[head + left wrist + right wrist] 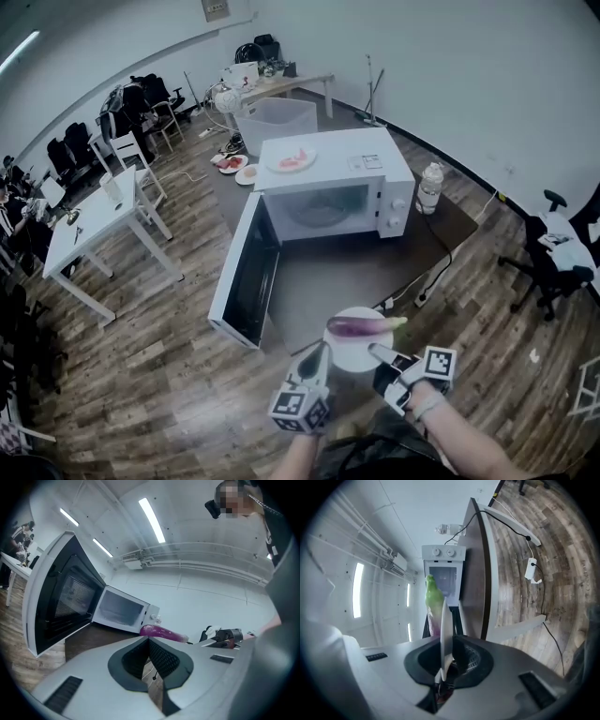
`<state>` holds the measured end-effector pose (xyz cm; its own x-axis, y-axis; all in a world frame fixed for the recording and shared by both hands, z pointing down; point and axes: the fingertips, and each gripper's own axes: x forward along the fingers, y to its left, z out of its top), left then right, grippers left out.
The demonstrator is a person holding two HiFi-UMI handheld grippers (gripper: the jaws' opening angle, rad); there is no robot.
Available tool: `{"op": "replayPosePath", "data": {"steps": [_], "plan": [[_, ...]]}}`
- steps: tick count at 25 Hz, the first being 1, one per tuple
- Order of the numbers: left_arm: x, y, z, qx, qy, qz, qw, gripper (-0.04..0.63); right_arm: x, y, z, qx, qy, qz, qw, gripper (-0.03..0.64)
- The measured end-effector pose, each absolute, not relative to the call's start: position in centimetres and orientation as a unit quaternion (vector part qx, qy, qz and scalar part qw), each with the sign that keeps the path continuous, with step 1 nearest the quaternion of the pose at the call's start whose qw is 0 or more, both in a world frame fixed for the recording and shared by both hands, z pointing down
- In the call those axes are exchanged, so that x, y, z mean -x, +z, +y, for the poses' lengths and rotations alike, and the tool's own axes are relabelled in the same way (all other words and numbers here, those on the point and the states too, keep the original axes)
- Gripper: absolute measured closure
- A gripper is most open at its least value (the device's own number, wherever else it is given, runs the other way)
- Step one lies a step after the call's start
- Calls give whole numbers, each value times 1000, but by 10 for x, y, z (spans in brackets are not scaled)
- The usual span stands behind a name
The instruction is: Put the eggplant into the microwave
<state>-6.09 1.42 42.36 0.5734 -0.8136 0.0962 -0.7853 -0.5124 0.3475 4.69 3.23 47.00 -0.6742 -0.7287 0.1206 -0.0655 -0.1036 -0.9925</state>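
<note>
Crosswise on white plate (354, 352), purple eggplant (356, 326), long axis left-right, green stem rightward, before open microwave (328, 187), right gripper (381, 353) jaws clamping plate rim, left gripper (319, 355) jaws together, empty, beside plate.

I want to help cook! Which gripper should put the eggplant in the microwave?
Right gripper: its jaws clamp the round white plate carrying the long purple eggplant; the left gripper holds nothing.

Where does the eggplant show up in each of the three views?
Head view: eggplant lower centre, on a white plate.
Left gripper view: centre, just beyond the jaws.
Right gripper view: left of centre, standing upright.
Shared landmark: the open microwave.
</note>
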Motion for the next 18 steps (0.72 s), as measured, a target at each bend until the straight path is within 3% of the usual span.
{"op": "replayPosePath", "data": {"steps": [18], "plan": [[78,443,-87,-863,-58,-473,169,595,-25,493,-90,282,-684,631,232,589]]}}
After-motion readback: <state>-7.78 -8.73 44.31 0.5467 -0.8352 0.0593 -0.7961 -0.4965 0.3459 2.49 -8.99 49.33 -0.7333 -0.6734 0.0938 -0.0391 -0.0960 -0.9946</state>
